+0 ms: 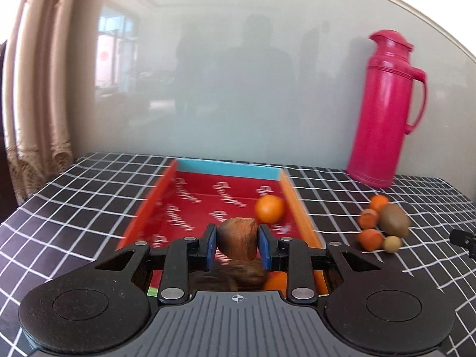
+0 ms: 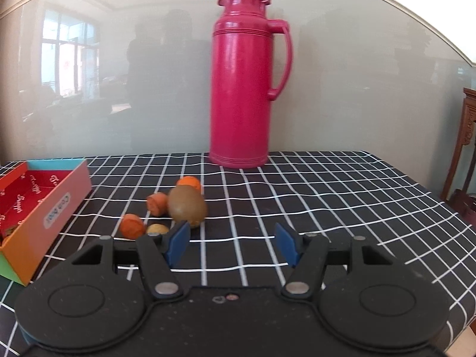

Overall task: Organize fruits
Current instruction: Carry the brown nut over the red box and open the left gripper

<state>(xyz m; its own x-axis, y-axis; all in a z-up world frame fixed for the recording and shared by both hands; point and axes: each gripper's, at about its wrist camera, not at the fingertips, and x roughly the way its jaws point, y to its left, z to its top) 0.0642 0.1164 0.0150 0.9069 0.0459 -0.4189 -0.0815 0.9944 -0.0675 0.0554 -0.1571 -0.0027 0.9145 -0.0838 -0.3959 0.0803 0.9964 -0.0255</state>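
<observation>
Left gripper [image 1: 237,242] pinches a brown fruit [image 1: 237,239] above the red box [image 1: 208,196]; right gripper [image 2: 232,245], jaws spread and empty, faces the kiwi [image 2: 186,206] beside that box.

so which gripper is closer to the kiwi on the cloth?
Right. The right gripper sits open just in front of the kiwi, slightly to its right. The left gripper is over the red box, shut on a brown fruit.
</observation>
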